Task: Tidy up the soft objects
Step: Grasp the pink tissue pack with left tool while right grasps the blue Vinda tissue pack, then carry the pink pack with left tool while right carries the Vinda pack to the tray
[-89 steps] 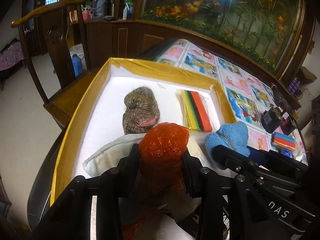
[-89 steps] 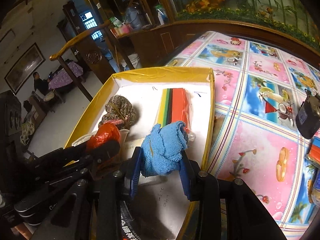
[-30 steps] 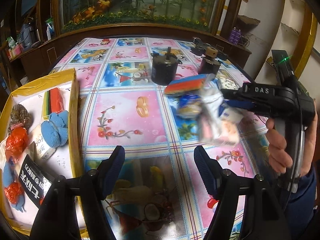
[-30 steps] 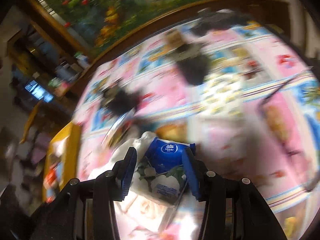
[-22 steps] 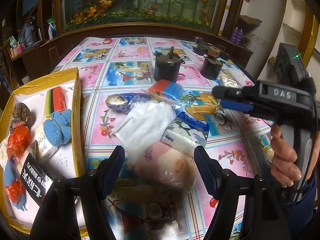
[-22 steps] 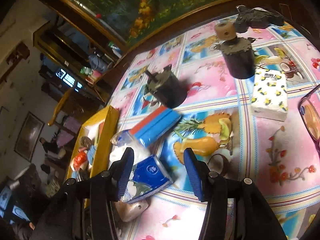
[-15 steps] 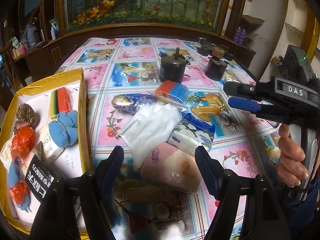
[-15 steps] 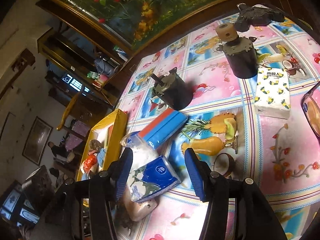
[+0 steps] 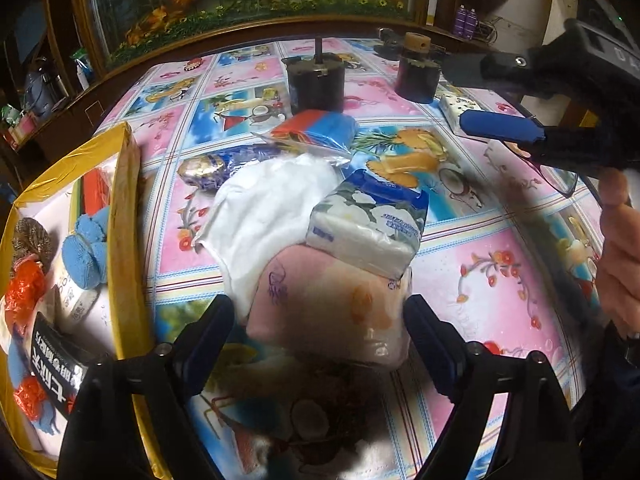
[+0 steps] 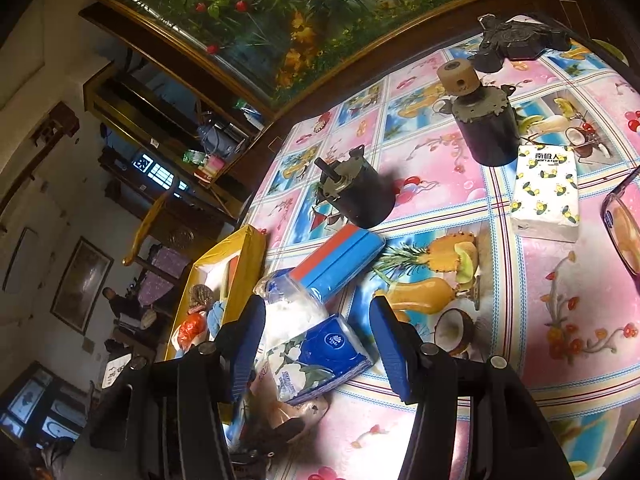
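A pile of soft packs lies on the flowered tablecloth. A blue-and-white tissue pack (image 9: 368, 224) (image 10: 320, 356) rests on a pink pack (image 9: 332, 304), beside a white cotton bag (image 9: 272, 208) and a red-and-blue sponge pack (image 9: 316, 130) (image 10: 336, 260). My left gripper (image 9: 320, 336) hangs low over the pile. Its jaws are opening on either side of the pink pack, and the pads are not pressing it. My right gripper (image 10: 320, 346) (image 9: 490, 100), held in a hand, is open above the table with nothing gripped.
A yellow-rimmed box (image 9: 124, 208) at the left holds a blue cloth (image 9: 86, 248), an orange net bundle (image 9: 24, 292) and other items. Two black motors (image 9: 318, 80) (image 9: 416, 76) stand farther back. A white patterned tissue pack (image 10: 546, 196) and glasses (image 10: 620, 232) lie at the right.
The right gripper let the packs down onto the table and drew back upward. The left gripper sank toward the pile and its jaws widened around the pink pack.
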`<action>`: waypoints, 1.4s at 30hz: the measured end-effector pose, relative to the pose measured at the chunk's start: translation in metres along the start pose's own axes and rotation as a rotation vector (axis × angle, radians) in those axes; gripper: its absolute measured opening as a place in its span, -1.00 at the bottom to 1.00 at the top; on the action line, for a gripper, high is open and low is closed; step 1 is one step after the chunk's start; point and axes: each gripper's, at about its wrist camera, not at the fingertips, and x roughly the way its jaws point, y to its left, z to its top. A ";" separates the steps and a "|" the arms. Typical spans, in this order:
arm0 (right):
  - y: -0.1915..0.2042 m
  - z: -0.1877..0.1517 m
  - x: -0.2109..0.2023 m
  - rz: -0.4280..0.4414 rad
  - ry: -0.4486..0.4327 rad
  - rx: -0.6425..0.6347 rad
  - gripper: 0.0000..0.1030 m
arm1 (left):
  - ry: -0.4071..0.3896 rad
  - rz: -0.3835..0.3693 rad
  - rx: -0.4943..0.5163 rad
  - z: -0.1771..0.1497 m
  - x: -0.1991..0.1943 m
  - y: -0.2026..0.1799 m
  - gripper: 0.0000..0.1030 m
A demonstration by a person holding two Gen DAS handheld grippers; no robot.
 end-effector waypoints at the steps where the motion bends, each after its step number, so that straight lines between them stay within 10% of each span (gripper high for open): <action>1: 0.001 -0.001 0.001 0.000 0.007 -0.003 0.14 | 0.002 -0.001 0.000 0.001 0.003 -0.002 0.72; 24: 0.015 -0.021 0.059 -0.131 0.181 -0.112 0.29 | -0.160 -0.074 -0.036 -0.036 -0.039 0.026 0.49; 28: 0.022 -0.022 0.055 0.104 0.217 -0.114 0.33 | -0.174 -0.079 -0.058 -0.040 -0.043 0.034 0.49; 31: 0.030 -0.021 0.042 -0.001 0.125 -0.188 0.33 | -0.182 -0.083 -0.061 -0.041 -0.045 0.036 0.49; 42: 0.044 -0.031 0.076 -0.048 0.220 -0.280 0.37 | -0.217 -0.101 -0.056 -0.055 -0.056 0.042 0.49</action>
